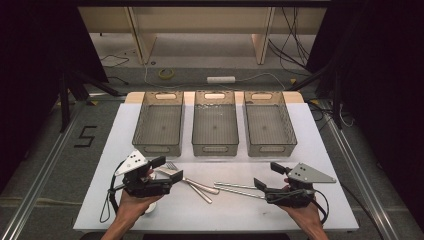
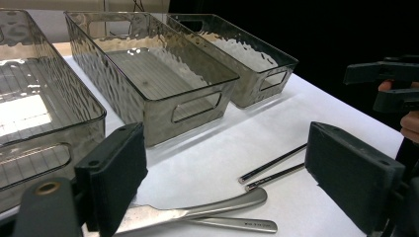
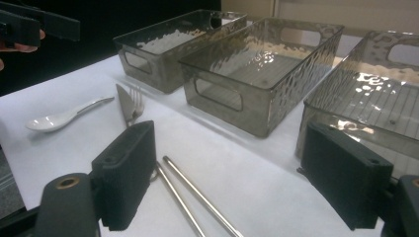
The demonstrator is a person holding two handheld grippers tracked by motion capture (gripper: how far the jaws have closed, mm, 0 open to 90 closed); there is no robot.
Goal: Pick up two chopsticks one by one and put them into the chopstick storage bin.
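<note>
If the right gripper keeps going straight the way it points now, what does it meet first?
Most likely the pair of metal chopsticks, lying on the table between its open jaws. Beyond them stands the middle bin, though depth is hard to judge.

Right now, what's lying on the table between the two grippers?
Between the left gripper and the right gripper, the high view shows cutlery: a fork crossed with a knife, then two metal chopsticks nearer the right one.

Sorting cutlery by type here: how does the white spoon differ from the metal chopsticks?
The spoon is white with a broad bowl; the chopsticks are thin, straight metal rods. The spoon is single and lies near the left gripper; the chopsticks are a pair before the right gripper. Both lie flat on the table.
</note>
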